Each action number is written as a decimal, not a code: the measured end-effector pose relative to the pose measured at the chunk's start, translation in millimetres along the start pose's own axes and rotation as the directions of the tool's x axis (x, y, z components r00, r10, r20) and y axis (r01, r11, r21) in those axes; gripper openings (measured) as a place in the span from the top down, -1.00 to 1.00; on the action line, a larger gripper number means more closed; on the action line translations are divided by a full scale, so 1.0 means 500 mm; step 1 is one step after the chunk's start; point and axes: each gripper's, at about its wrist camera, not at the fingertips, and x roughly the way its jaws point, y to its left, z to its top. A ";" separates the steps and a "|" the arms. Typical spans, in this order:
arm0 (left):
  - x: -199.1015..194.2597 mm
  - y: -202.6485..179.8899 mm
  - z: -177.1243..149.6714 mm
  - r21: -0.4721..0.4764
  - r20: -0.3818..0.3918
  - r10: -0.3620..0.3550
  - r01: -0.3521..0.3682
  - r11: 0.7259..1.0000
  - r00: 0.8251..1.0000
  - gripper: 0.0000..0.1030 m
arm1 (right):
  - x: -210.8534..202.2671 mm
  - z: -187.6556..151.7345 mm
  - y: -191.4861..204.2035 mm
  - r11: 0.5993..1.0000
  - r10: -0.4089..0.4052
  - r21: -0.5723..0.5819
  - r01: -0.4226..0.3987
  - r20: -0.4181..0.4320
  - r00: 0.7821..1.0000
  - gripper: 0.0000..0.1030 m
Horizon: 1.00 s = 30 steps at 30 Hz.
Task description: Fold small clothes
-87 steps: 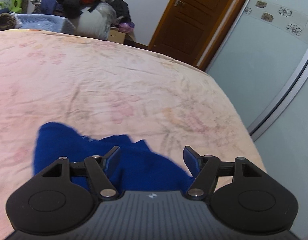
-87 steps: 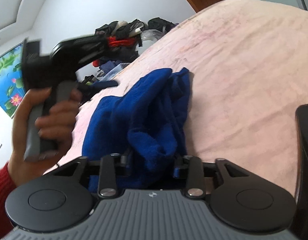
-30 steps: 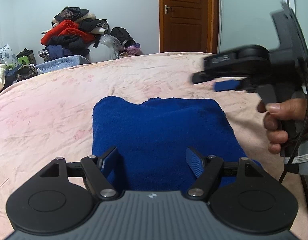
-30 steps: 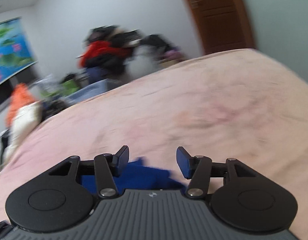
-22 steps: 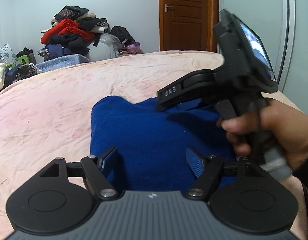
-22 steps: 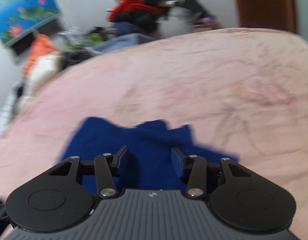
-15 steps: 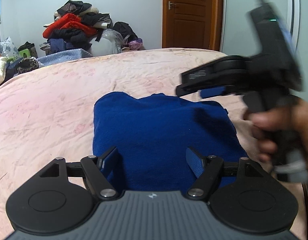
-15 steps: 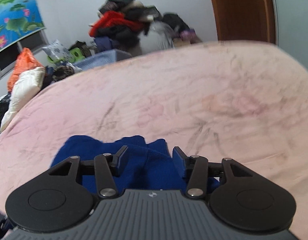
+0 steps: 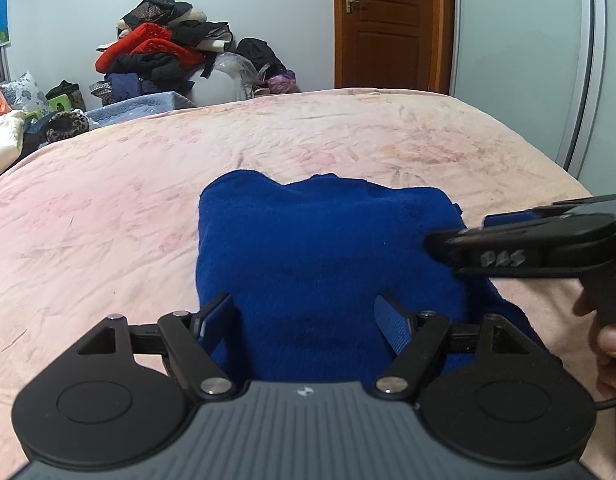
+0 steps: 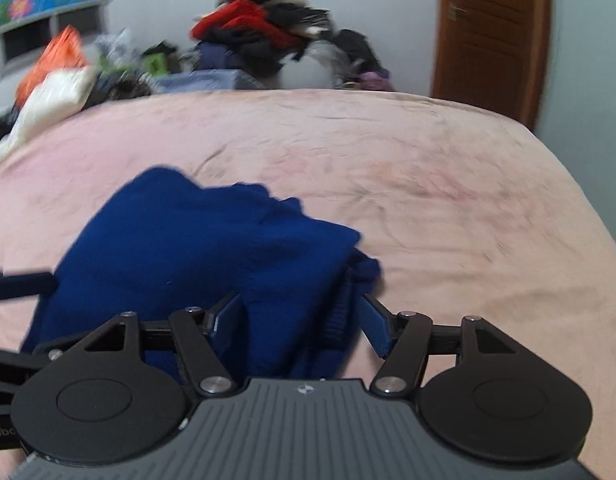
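Your left gripper point(image 9: 308, 320) gapes wide over the blue cloth point(image 9: 328, 248) on the bed point(image 9: 108, 208), gripping nothing; your right gripper point(image 10: 300, 322) likewise spread, empty, at its right edge.

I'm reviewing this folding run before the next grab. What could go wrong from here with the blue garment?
The blue garment shows stacked layers at its right edge, right by the open right gripper; closing there may pinch only some layers and pull the fold apart. The left gripper, also open, is over the near edge, so lifting unevenly could skew the fold. The pink blanket is wrinkled, and a low grab might catch it too.
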 end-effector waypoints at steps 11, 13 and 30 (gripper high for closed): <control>-0.009 0.009 -0.008 -0.025 -0.025 0.011 -0.012 1.000 1.000 -0.51 | -0.063 -0.050 0.000 0.999 0.043 0.025 -0.043 -0.002 0.999 -0.32; -0.012 0.009 -0.012 -0.023 -0.028 0.015 -0.015 1.000 0.999 -0.51 | -0.060 -0.061 -0.002 0.999 0.027 0.027 -0.026 -0.019 0.999 -0.33; -0.035 0.173 -0.106 -0.287 -0.087 -0.259 0.225 0.931 0.962 -0.58 | -0.131 -0.126 -0.034 0.977 0.157 0.152 -0.151 -0.030 0.987 -0.27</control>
